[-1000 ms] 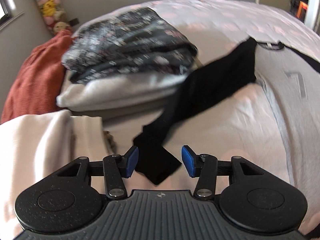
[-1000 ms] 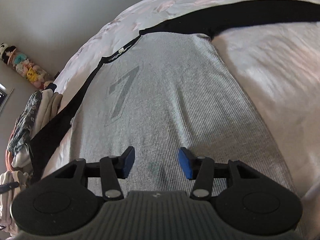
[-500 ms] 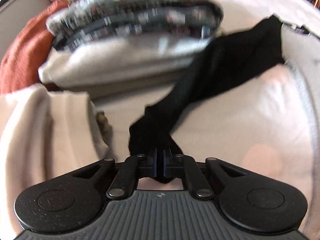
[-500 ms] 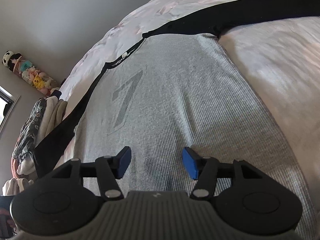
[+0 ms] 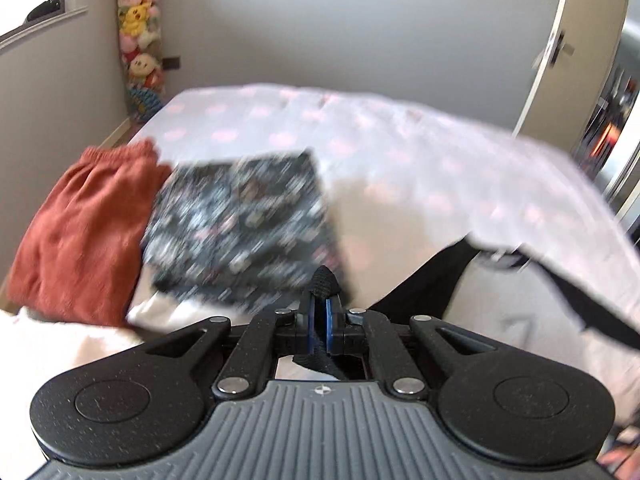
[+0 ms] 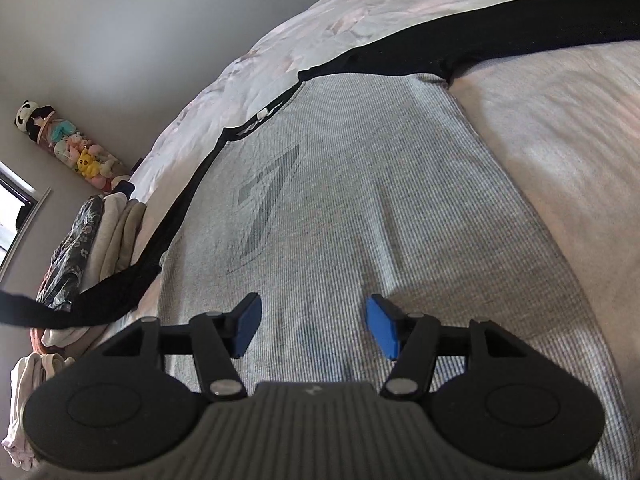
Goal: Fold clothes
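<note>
Black sleeve cuff (image 5: 323, 280) pinched thin in left gripper (image 5: 319, 322) w/ fingers pressed together could slip out mid-lift, since right gripper (image 6: 313, 327), fingers spread, isn't pinning grey shirt (image 6: 360, 208).

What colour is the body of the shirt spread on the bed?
Ribbed grey shirt body, black sleeves; right wrist view shows it best.

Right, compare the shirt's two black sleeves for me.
The left sleeve is lifted off the bed, its cuff clamped in the shut left gripper; the right sleeve lies flat, untouched. The left sleeve hangs in a slack curve; the right stretches straight out. Both are black, joined to the same gray shirt.
</note>
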The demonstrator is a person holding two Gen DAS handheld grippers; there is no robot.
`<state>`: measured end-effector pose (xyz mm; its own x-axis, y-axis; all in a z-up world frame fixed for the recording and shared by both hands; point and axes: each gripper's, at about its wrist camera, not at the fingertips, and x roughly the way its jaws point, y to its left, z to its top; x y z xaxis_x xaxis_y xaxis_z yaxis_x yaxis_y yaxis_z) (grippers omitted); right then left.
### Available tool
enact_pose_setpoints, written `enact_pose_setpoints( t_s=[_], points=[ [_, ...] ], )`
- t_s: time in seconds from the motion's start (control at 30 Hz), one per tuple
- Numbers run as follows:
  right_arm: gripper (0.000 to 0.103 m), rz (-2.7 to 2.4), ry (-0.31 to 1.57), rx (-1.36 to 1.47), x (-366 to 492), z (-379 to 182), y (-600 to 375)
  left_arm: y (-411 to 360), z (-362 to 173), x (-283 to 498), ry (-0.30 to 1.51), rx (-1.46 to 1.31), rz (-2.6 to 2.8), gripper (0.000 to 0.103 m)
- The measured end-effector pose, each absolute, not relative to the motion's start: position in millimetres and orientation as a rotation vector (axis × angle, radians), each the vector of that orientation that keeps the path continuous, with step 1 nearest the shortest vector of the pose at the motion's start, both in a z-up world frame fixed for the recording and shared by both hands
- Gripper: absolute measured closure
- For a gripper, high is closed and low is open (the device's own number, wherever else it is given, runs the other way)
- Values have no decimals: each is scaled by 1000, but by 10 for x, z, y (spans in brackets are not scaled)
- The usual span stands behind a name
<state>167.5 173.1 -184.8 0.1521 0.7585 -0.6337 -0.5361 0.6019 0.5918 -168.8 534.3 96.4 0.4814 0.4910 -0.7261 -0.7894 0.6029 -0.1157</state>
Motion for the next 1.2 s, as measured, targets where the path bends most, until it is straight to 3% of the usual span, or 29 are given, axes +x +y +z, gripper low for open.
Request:
enact_pose_setpoints(
  t_s=[0.27,0.6,0.93,1.2],
  points=[
    [41,972,999,228,1602,-1698,1682,4932,1500,-897,622,-442,735,100],
    [41,973,930,167,1601,-1526,1678,4302,1590,468,610,-366,522,100],
    [52,979,749,-114,2189,-1199,2027,3943,746,1773,771,-335,367,100],
    [54,943,742,-154,2685,-1513,2366,4028,-321,2493,931,-376,269,100]
  ],
)
